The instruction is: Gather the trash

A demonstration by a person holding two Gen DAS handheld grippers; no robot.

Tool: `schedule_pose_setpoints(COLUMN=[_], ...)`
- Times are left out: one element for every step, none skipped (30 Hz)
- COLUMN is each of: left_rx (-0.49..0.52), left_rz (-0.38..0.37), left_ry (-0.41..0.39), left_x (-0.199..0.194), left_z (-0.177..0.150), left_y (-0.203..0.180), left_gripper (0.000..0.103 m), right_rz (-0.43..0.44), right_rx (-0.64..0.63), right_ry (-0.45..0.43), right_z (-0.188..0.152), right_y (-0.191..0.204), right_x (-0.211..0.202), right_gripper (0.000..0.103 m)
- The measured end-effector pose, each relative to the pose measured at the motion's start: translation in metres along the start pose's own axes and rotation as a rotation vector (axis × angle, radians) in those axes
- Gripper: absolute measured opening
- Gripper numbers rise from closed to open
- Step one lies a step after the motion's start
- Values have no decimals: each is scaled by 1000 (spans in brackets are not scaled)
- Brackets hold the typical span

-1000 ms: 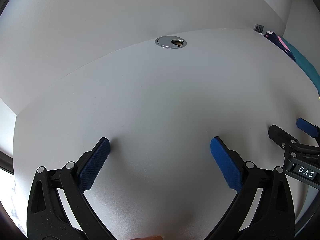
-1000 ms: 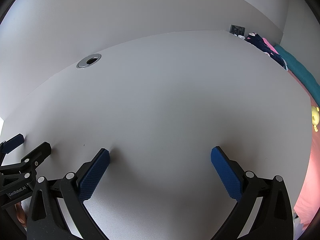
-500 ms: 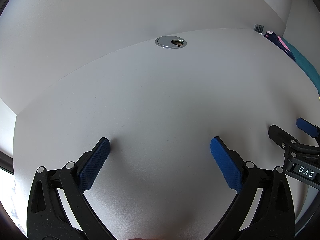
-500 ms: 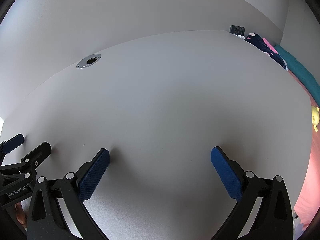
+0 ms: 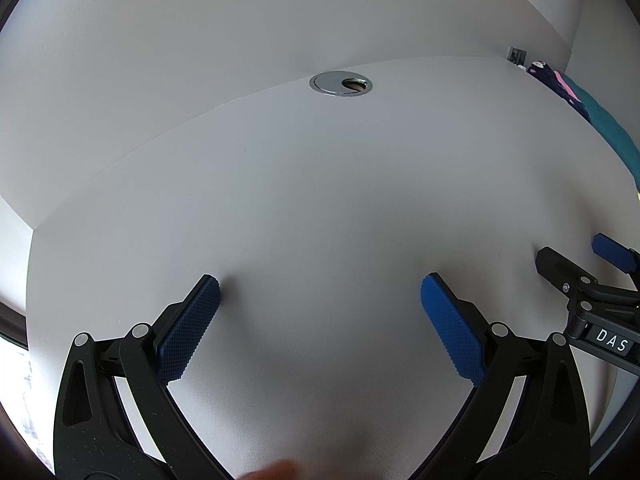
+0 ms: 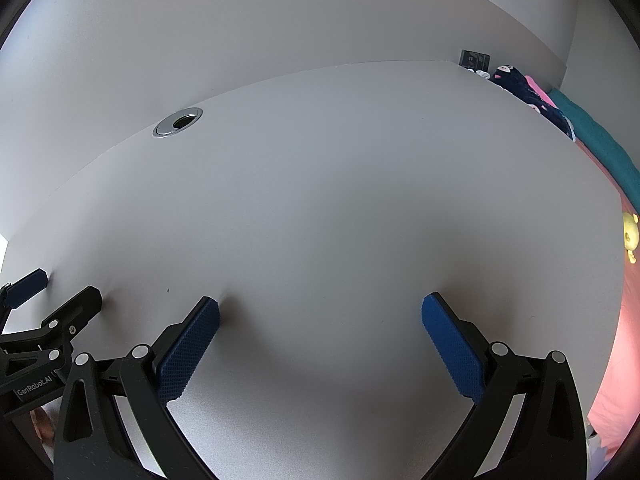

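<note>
Left wrist view shows no trash anywhere on the white desk (image 5: 320, 200), so its place relative to either claw cannot be told. Both claws rest low over the bare surface side by side, the left gripper (image 5: 320, 292) and the right gripper (image 6: 320, 312) each with blue pads spread wide apart and holding nothing. A silver cable grommet (image 5: 341, 84) sits near the desk's back edge, and dark, pink and teal bedding (image 6: 560, 112) lies beyond the right edge.
</note>
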State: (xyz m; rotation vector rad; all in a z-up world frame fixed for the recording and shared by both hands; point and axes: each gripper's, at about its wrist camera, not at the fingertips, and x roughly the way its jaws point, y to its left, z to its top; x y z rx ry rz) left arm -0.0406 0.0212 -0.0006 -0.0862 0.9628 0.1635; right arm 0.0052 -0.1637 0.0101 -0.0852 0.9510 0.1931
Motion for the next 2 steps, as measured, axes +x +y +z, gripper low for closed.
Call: schedule_pose_setpoints(left_rx=[0,0], left_rz=[0,0], left_ry=[0,0], left_x=[0,0], left_z=[0,0], left_y=[0,0], left_gripper=[97,97], right_rz=[0,0], right_rx=[0,0], right_ry=[0,0], right_z=[0,0], right_y=[0,0], right_x=[0,0], right_gripper=[101,101])
